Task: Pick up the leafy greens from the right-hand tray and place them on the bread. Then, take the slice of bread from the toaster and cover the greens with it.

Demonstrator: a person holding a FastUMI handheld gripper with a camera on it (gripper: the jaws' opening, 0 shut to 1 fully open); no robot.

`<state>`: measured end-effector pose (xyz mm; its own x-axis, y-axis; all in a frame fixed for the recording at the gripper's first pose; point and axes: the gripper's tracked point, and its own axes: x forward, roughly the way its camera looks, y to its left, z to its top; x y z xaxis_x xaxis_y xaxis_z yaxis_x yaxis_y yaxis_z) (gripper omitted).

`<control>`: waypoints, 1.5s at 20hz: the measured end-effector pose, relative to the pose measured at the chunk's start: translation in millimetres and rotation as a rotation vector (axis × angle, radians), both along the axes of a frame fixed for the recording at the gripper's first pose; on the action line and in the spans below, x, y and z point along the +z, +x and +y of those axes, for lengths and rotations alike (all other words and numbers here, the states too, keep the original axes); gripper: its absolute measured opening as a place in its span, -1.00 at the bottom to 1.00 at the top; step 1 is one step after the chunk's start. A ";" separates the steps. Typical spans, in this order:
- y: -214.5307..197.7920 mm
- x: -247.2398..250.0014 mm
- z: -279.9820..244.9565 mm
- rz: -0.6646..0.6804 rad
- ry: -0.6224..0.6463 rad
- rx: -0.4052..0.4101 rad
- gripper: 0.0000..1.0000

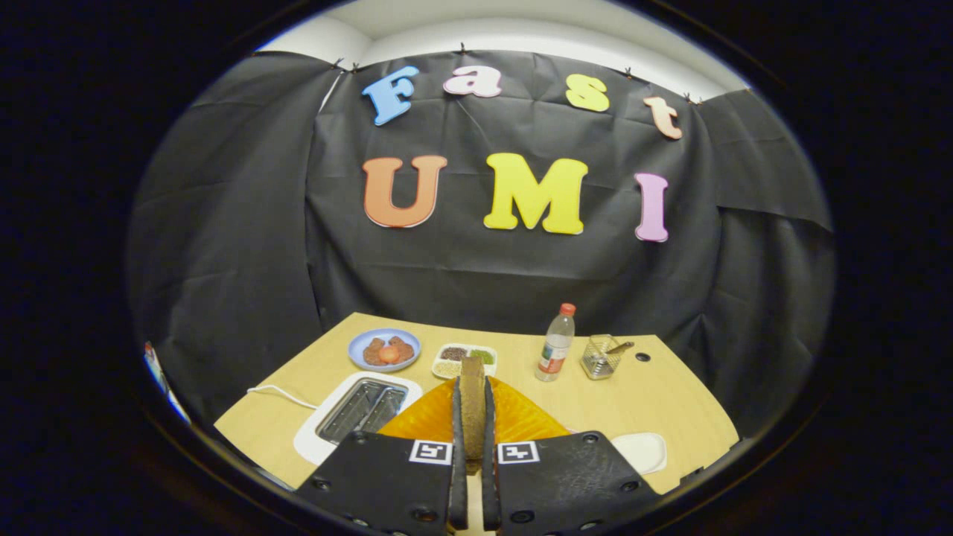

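Gripper (471, 417) is clamped on the bread slice (472, 394), held edge-on between both fingers, above the orange plate (521, 420). Toast looks light, stiff but crumbly, so I'd squeeze gently. Empty toaster (357, 409) sits just left.

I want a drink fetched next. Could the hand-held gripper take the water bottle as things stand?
Probably not yet: the hand-held gripper is shut on the bread slice; the water bottle stands unobstructed beyond it.

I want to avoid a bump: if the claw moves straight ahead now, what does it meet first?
Probably the divided dish, just beyond the bread slice that the claw is shut on, above the orange plate. Depth is unclear; it may pass above.
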<state>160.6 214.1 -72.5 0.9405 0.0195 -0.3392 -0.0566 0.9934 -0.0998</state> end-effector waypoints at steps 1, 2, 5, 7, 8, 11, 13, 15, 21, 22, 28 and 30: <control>1.6 -8.6 -7.7 0.008 0.001 -0.006 -0.84; 4.0 -16.6 -15.8 0.019 0.004 -0.012 -0.85; 9.3 -44.2 -36.5 0.062 0.033 -0.037 -0.84; 13.9 -62.8 -47.1 0.091 0.046 -0.040 -0.84; 15.5 -70.4 -51.4 0.101 0.052 -0.040 -0.85; 20.5 -91.1 -62.7 0.118 0.072 -0.044 -0.85; 23.8 -103.9 -66.2 0.133 0.086 -0.046 -0.85; 27.4 -117.8 -70.4 0.156 0.091 -0.054 -0.85; 37.1 -143.2 -88.6 0.189 0.121 -0.075 -0.85; 37.5 -144.5 -90.7 0.188 0.131 -0.074 -0.79; 40.6 -154.3 -118.2 0.196 0.140 -0.099 -0.79; 41.0 -159.1 -126.6 0.203 0.137 -0.104 -0.70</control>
